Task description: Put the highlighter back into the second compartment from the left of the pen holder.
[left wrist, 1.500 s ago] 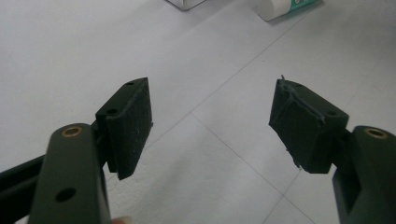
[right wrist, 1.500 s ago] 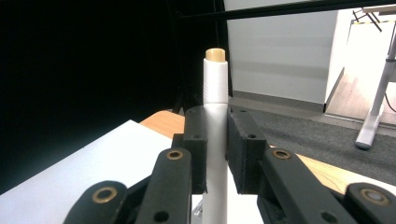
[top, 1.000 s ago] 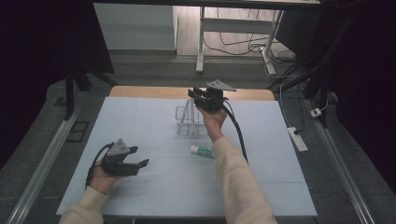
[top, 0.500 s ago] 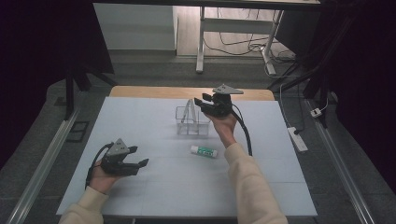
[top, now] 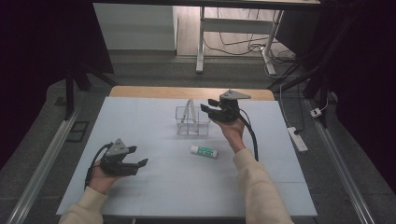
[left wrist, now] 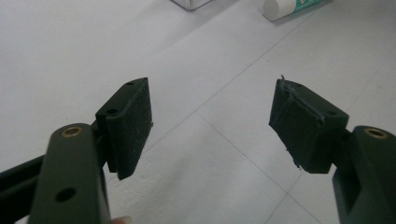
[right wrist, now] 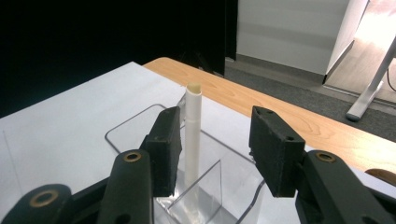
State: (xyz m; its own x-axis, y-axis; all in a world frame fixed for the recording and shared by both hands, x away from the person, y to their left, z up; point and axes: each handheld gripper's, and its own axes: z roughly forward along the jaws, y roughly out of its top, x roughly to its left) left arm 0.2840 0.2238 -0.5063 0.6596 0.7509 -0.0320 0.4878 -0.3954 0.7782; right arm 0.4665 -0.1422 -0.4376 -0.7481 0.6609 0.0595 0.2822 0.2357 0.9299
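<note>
High view: glue stick (top: 203, 150) lies flat on the surface, long axis sideways, just below my right tongs (top: 211, 108), which have just been opening, empty; left tongs (top: 136, 156) released, farther.

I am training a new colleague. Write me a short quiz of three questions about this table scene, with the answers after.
1. True or false: the right claw grips the white stick.
2. Where does the white stick stand? A) in the clear organizer B) flat on the mat C) in the left claw
3. What lies on the mat near the organizer, on the person's side?

Key:
1. False; its pads are apart from it.
2. A
3. A glue stick with a green label.
</note>
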